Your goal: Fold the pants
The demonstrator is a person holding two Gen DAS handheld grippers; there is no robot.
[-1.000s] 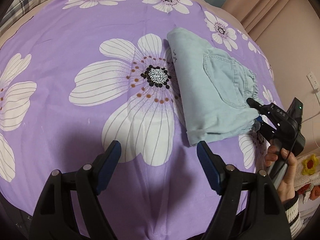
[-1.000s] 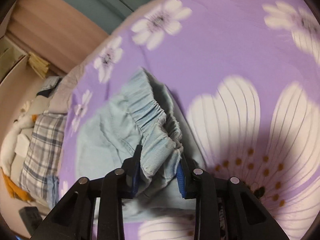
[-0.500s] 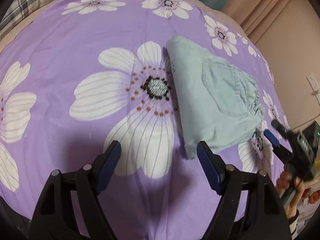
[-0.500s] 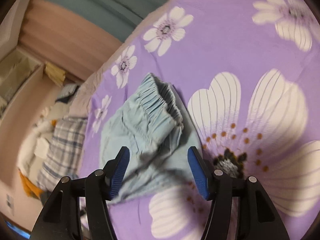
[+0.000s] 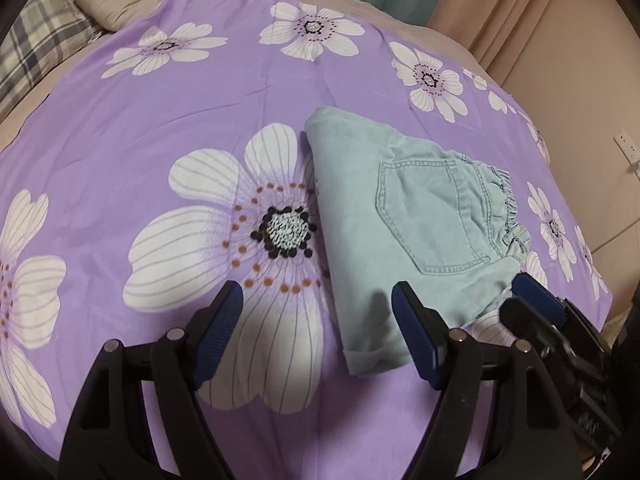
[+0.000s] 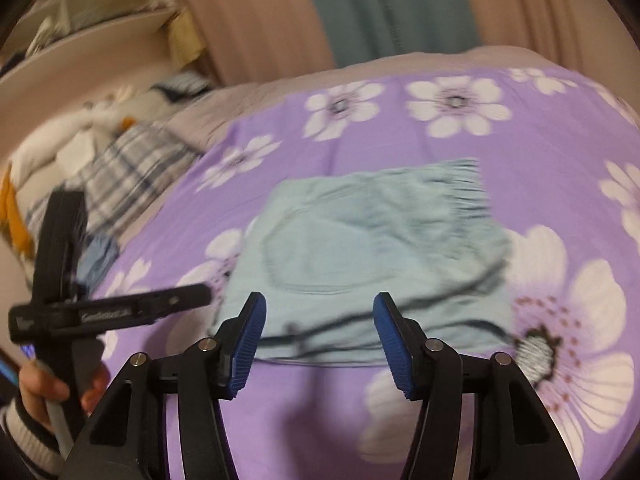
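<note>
on the bed, over the purple flowered sheet [image 5: 248, 80], the left tongs [image 5: 316, 340] hang spread apart and hold nothing. just right of the big white flower [image 5: 224, 224] lie the folded pale blue pants [image 5: 404, 232], pocket up. the right tongs [image 6: 318, 346] gape near the pants, empty.

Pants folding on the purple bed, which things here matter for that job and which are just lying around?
For the job: pants, folded; left gripper and right gripper, both open; floral bedspread underneath.

Lying about: plaid pillow, curtains, wall outlet.
</note>
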